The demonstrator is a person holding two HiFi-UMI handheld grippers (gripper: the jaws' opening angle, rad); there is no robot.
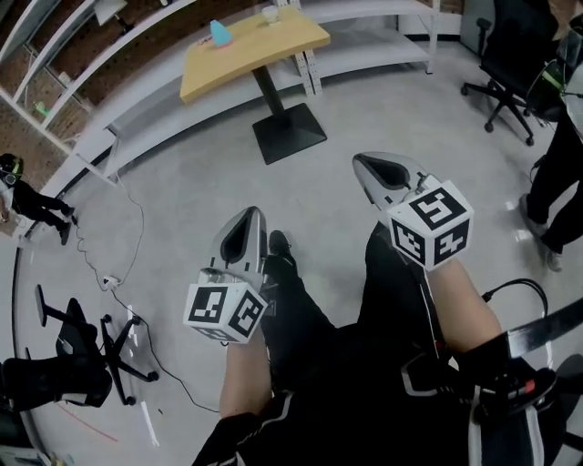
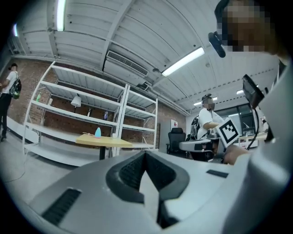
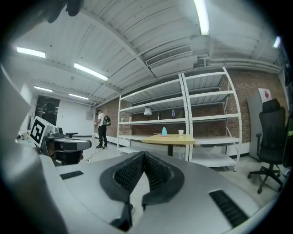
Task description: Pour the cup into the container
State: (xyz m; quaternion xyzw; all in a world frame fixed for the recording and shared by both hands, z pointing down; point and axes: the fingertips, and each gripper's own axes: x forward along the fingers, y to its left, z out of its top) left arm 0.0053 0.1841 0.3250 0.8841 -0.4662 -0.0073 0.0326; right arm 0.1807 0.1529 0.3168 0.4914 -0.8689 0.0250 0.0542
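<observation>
I am holding the left gripper (image 1: 252,213) and the right gripper (image 1: 366,164) out level ahead of me, side by side over my legs. Both pairs of jaws are pressed together with nothing between them. Each cube (image 1: 430,224) is showing only black-and-white square markers; a red sign (image 3: 264,94) on the brick wall is too small to read.

The cup (image 1: 270,14) is standing by the far edge of the counter (image 1: 278,50), well ahead of me. The teal container (image 1: 221,34) is sitting apart from it, toward the left end. Bare grey floor (image 1: 200,173) is lying open between us, with a cable (image 1: 137,218) at the left and an office chair (image 1: 506,64) at the right.
</observation>
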